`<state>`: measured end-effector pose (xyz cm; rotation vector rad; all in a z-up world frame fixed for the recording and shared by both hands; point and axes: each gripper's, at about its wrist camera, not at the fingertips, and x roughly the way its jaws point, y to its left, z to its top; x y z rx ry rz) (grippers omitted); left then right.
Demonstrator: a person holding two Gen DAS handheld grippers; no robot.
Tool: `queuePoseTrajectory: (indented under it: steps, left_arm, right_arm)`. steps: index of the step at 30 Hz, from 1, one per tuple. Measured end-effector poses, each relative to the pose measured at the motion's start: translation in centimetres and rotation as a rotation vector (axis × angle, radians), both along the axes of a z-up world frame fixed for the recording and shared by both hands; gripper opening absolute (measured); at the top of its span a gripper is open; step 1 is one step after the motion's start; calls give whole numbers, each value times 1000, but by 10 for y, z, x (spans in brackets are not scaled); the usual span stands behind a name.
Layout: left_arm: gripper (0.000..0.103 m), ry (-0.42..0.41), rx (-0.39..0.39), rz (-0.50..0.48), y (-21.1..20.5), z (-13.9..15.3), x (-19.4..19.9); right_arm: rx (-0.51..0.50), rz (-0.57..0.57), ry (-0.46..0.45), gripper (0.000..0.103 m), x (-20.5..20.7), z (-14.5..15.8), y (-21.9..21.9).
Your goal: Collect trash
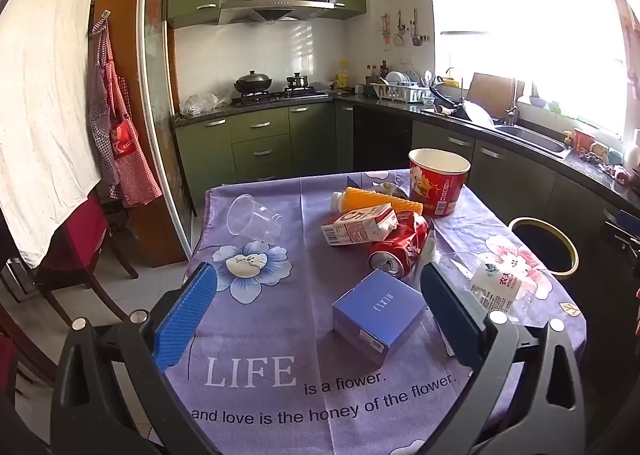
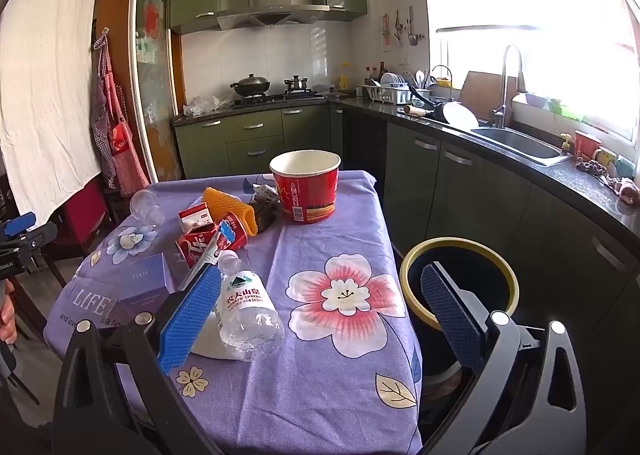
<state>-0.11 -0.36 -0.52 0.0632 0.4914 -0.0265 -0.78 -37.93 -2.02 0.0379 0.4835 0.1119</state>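
Left wrist: crushed red can point(image 1: 400, 245), boxy purple carton point(image 1: 378, 315)

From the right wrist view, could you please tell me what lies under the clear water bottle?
Under the water bottle lies something flat and white, resting on the purple tablecloth. Only its near edge shows; the bottle and a blue finger cover the rest, so I cannot identify it.

black hand-held gripper point(image 1: 318, 307) frames — ribbed blue pads point(image 1: 186, 313), silver screws.
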Motion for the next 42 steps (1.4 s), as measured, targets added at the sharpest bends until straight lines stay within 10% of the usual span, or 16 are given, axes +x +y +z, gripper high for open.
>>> queuePoseTrajectory:
  steps: [42]
  left_arm:
    - [97,31,-5,-21,-5,-6,3]
  right_arm:
    - [4,1,7,99,4,-2,0]
